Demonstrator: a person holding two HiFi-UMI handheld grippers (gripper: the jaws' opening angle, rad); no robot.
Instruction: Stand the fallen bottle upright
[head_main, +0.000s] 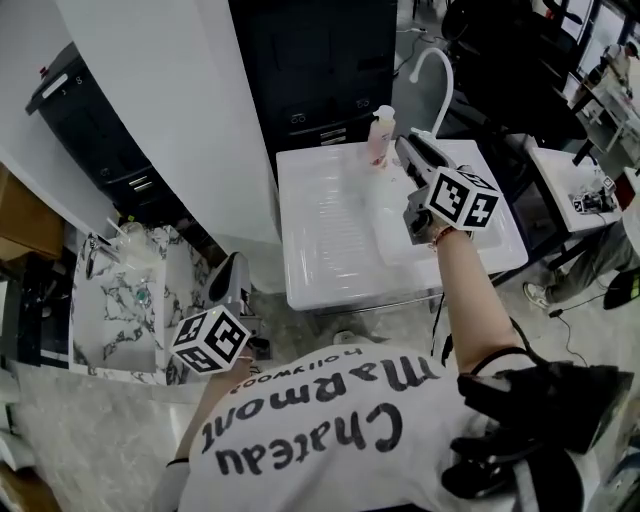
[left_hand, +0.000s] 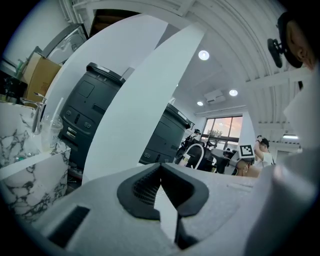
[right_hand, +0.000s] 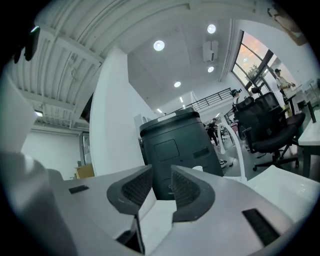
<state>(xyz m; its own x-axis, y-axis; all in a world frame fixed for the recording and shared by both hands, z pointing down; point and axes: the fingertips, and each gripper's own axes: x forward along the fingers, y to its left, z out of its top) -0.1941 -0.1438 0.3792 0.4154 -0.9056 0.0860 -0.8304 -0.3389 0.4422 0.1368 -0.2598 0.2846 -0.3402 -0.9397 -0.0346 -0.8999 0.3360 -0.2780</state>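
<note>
The bottle stands upright at the far edge of the white table. Nearest the person, we find the left gripper held low beside a marble-patterned counter, its jaw tips closed together and empty. Further out, the right gripper reaches over the table just beside the bottle, seemingly clear of it, with the jaws narrowly parted and nothing between them. Beyond stands a dark copier.
</note>
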